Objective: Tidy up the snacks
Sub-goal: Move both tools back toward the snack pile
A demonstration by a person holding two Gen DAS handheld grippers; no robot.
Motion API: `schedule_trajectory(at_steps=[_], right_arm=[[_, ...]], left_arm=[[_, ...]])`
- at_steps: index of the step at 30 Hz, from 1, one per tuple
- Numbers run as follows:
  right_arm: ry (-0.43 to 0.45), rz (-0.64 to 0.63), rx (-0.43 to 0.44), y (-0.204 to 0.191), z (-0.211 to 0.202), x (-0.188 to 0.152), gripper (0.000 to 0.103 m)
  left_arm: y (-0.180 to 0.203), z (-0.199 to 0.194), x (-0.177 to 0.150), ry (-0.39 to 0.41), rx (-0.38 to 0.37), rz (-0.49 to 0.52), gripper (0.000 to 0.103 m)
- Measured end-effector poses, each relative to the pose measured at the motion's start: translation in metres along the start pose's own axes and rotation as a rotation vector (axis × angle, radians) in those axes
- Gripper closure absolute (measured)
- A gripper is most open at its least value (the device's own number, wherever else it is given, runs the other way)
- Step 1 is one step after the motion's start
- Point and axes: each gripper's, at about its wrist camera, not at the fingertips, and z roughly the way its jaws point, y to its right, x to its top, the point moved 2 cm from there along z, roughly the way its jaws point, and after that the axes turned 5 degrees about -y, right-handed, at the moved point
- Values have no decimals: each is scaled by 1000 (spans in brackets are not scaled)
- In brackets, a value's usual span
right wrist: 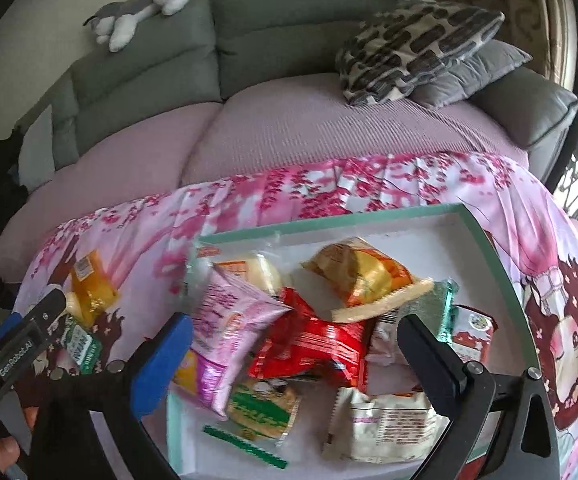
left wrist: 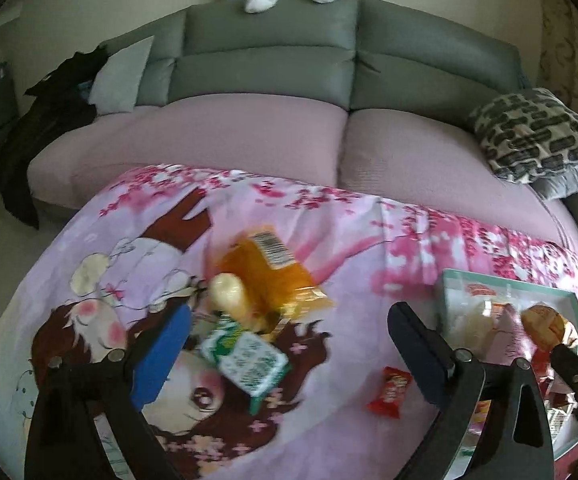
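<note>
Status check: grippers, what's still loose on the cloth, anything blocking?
Left gripper and right gripper open, empty. Orange packet, green packet, red candy loose outside box. Nothing blocking.

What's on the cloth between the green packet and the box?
A small red packet lies between the green packet and the box, on the cloth, in the left wrist view.

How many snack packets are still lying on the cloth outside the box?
4: an orange packet, a pale roll touching it, a green-and-white packet just in front, and a small red packet alone nearer the box. Others may be hidden.
</note>
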Motion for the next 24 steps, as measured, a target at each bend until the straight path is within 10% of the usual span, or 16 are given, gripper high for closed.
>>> schedule_trajectory(at_steps=[24], right_arm=[[-57, -168, 194, -138, 18, -32, 0]], left_arm=[[-157, -7, -18, -30, 165, -248, 4]])
